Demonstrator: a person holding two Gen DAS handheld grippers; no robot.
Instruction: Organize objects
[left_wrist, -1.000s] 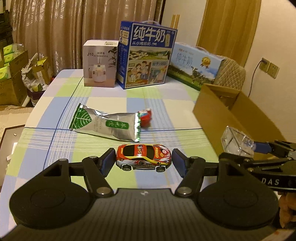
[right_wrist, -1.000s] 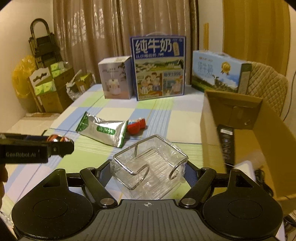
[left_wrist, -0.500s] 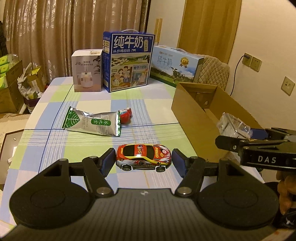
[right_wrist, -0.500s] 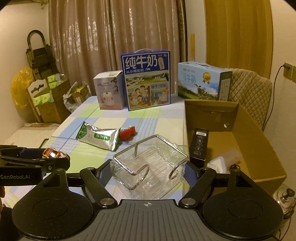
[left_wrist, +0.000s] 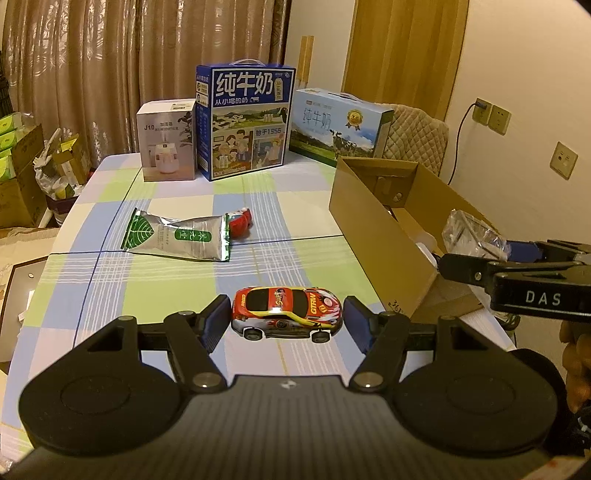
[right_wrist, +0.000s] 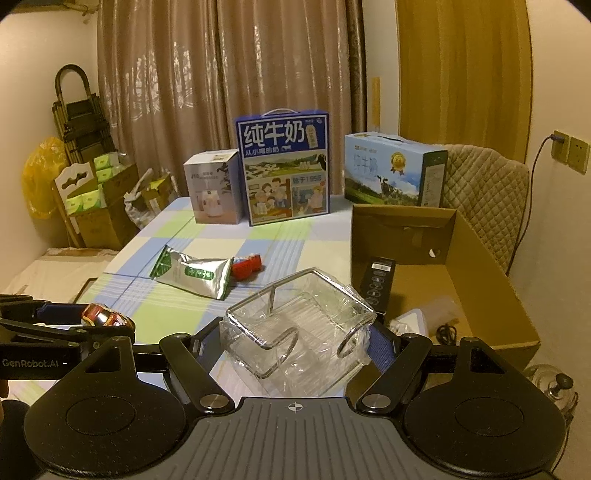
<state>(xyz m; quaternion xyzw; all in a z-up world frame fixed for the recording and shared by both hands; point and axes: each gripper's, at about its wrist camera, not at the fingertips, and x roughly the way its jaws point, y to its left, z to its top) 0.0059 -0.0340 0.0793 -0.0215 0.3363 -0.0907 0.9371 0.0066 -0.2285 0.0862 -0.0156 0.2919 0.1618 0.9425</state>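
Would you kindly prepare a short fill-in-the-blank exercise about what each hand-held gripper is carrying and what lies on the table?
1. The left hand-held gripper holds a toy ____ between its fingers.
2. The right hand-held gripper holds a clear ____ container.
3. The black remote stands inside the ____ box.
4. The small red toy lies beside the silver-green ____ on the tablecloth.

Missing words: car; plastic; cardboard; pouch

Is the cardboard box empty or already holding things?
Holding things: the cardboard box, open-topped, has a black remote, a white item and a dark cable inside.
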